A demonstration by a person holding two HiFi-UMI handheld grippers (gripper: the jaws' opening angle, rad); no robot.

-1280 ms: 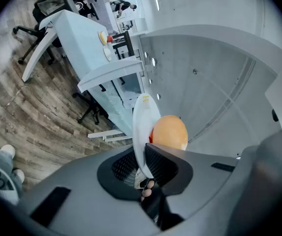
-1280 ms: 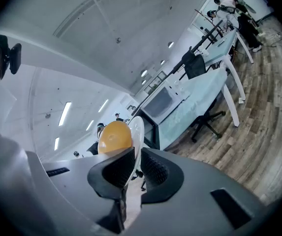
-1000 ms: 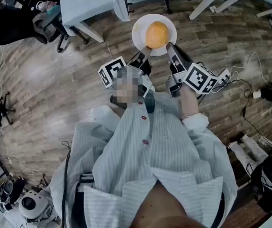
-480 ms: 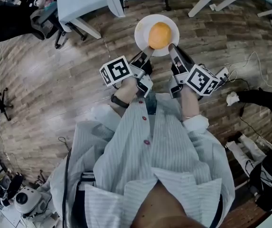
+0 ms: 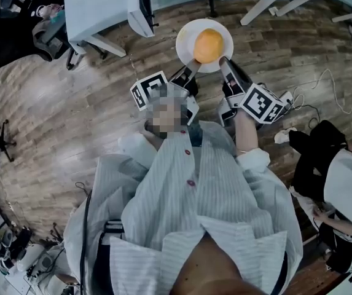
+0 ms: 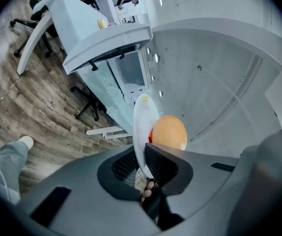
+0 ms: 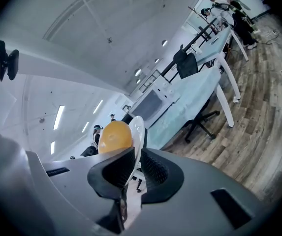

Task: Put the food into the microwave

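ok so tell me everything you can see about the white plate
The white plate is round, smooth and glossy, ceramic or plastic by its look, with a shallow rim. It is held roughly level in the air above the wooden floor. One round orange food sits on it. The left gripper and the right gripper each clamp its near edge, jaws shut on the rim.

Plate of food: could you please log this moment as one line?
left hand-held gripper: shut on plate rim | right hand-held gripper: shut on plate rim | food: orange, on plate | plate: over floor
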